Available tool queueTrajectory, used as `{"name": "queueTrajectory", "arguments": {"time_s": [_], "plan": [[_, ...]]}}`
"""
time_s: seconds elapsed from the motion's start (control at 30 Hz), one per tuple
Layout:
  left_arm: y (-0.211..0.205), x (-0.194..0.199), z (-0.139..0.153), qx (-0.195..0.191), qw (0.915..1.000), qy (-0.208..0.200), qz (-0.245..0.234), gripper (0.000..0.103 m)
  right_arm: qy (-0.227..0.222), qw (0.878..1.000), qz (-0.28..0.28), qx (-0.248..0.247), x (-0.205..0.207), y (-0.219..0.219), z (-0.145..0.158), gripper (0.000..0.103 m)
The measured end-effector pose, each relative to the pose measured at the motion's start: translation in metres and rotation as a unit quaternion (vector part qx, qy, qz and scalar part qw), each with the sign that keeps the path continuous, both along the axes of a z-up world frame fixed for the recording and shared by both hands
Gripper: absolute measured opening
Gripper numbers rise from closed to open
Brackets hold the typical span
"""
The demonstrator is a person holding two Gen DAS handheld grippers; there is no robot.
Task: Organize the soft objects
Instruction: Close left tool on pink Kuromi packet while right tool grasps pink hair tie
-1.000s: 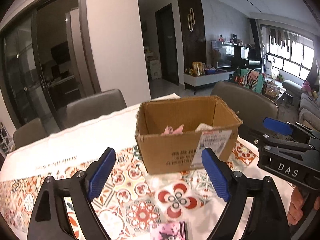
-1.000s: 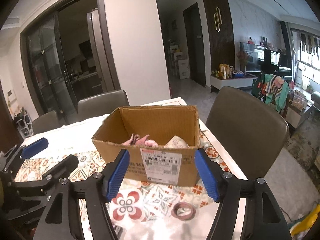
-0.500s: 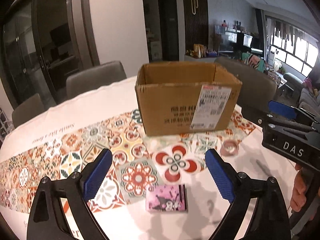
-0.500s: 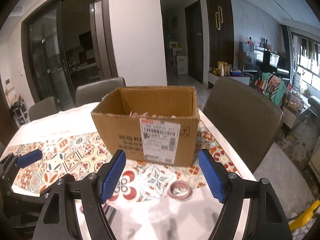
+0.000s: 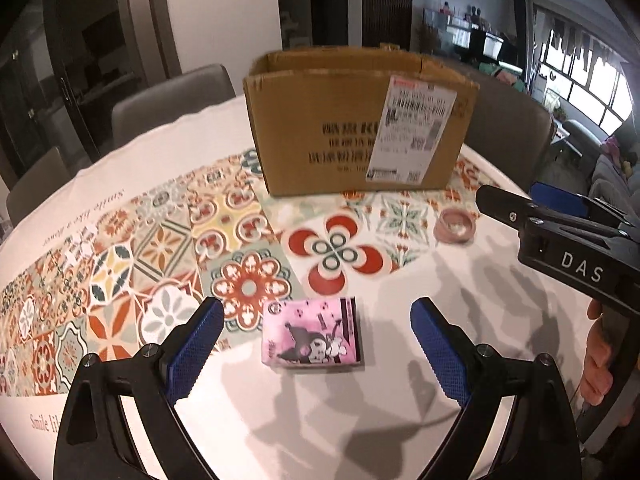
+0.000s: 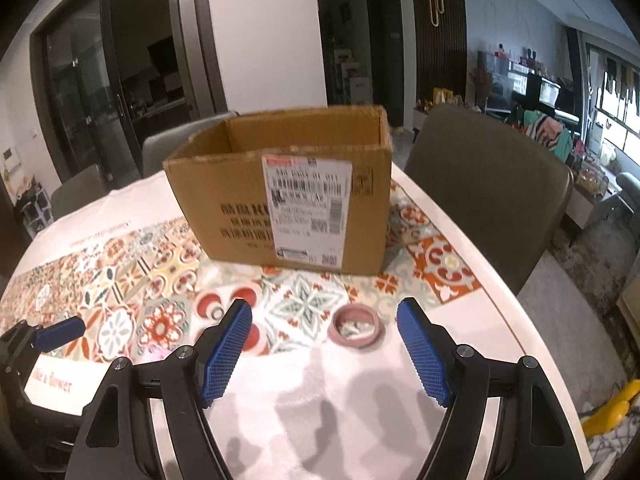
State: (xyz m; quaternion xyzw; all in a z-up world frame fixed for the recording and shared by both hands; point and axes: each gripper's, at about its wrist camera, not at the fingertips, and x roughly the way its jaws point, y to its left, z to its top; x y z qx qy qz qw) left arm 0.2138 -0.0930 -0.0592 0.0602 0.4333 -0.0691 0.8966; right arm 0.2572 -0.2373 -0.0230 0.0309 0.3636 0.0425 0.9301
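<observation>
A pink tissue pack [image 5: 312,332] with a cartoon print lies on the table, just ahead of and between my left gripper's [image 5: 316,334] open blue pads. A pink ring-shaped hair tie [image 5: 455,225] lies to the right, also in the right wrist view [image 6: 356,330], just ahead of my open, empty right gripper [image 6: 325,327]. An open cardboard box [image 5: 358,128] with a shipping label stands behind, also in the right wrist view [image 6: 288,194]; its inside is hidden from here.
The round table carries a white cloth with a patterned tile runner [image 5: 160,248]. Grey chairs stand behind the table [image 5: 172,100] and at its right [image 6: 488,192]. The table's right edge [image 6: 532,320] is near the hair tie.
Both grippers have pulled back from above the box and dropped lower toward the table. The tissue pack and hair tie now sit close in front of them. The box contents are no longer visible.
</observation>
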Motion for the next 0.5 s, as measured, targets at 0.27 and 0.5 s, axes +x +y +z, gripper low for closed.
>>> {"name": "queueTrajectory", "arguments": {"time_s": [0.27,0.5], "plan": [[-0.001,0.011,-0.028,0.005,0.9991,0.041,0.01,0.096,0.051,0.999,-0.011,-0.002,0.014,-0.004,-0.028,0.076],[-0.001,0.021,-0.046,0.01,0.9972,0.07,0.023,0.096,0.09,0.996,-0.025,-0.001,0.031,-0.008,-0.049,0.076]]}}
